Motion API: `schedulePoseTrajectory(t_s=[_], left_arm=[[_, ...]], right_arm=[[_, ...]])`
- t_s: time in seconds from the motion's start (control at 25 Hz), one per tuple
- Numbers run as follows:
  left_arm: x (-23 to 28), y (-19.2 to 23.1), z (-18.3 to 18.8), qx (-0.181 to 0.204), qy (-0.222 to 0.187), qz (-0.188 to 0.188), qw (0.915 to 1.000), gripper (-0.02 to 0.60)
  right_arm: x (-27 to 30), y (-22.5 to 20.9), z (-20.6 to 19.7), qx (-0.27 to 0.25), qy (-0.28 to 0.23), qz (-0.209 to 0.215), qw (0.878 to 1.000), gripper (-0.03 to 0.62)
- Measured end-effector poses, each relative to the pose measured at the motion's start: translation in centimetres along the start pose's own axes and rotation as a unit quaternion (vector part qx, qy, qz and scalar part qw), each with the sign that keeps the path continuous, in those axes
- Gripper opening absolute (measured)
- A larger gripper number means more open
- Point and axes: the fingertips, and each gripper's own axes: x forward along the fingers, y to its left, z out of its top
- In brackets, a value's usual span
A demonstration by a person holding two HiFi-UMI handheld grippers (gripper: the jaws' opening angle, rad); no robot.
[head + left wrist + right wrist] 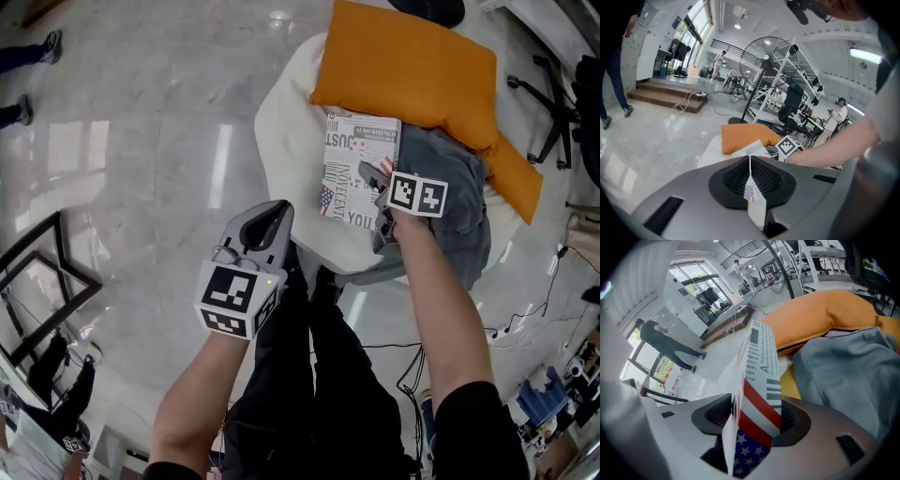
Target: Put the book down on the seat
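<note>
**Book lying on seat, right gripper slack around its near end**

Item: the book (361,169) has a white cover set with black newspaper-style lettering. In the right gripper view its near end shows red and white stripes above a blue field of white stars, with bold black bars further up.

Location: centre right of the head view. The book lies flat on the cream seat (286,141). Its upper edge meets the orange cushion (403,66), and its right edge runs along a grey-blue garment (455,187).

Relation to the grippers: the right gripper (377,187) sits at the book's lower right edge. Its jaws stand wide apart with the end of the book between them, and no clamp on the covers is evident. The left gripper (270,214) is in the lower centre left of the head view, beside the seat's near rim and well apart from the book. Its jaws are closed, and a thin paper slip (749,191) with a small flag print is nipped in the seam.

Arm pose: the right forearm (441,309) reaches from the bottom right up to the seat, with the gripper angled steeply down. The left forearm (192,403) rises from the bottom edge, and its gripper points towards the upper right. The person's dark-trousered legs (309,375) stand between the two arms.
</note>
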Motion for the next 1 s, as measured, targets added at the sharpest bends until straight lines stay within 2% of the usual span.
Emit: schedulePoseTrajectory(t_s=[0.28,0.36,0.44,0.52,0.64,0.72,0.84,0.92,1.0], left_arm=[[1.3,0.6,0.1,0.002,0.01,-0.012,0.9999,0.011],[1.7,0.3,0.5,0.006,0.011,-0.016,0.9998,0.011],[2.1,-0.1,0.6,0.011,0.015,-0.02,0.9996,0.011],[2.4,-0.3,0.5,0.013,0.019,-0.024,0.9994,0.011],[2.6,-0.6,0.3,0.012,0.024,-0.026,0.9993,0.011],[3.1,-0.9,0.3,0.012,0.025,-0.028,0.9992,0.011],[4.0,-1.2,0.4,0.01,0.027,-0.03,0.9991,0.011],[4.3,-1.3,0.4,0.012,0.03,-0.029,0.9991,0.011],[4.4,-1.1,0.5,0.014,0.032,-0.027,0.999,0.011]], right_arm=[[-2.9,-2.6,-1.9,0.017,0.003,-0.031,0.999,0.273],[-3.0,-2.9,-2.1,0.011,0.002,-0.021,1.0,0.272],[-2.8,-1.7,-1.0,0.008,-0.016,0.017,1.0,0.231],[-3.2,1.1,1.3,0.003,-0.048,0.075,0.996,0.176],[-4.9,5.8,4.3,-0.024,-0.087,0.164,0.982,0.166],[-5.0,6.4,4.4,-0.019,-0.085,0.185,0.979,0.166],[-1.9,3.5,1.9,-0.014,-0.025,0.151,0.988,0.167],[0.1,1.1,0.5,0.002,-0.004,0.123,0.992,0.18],[1.0,-1.4,0.0,0.023,-0.004,0.088,0.996,0.252]])
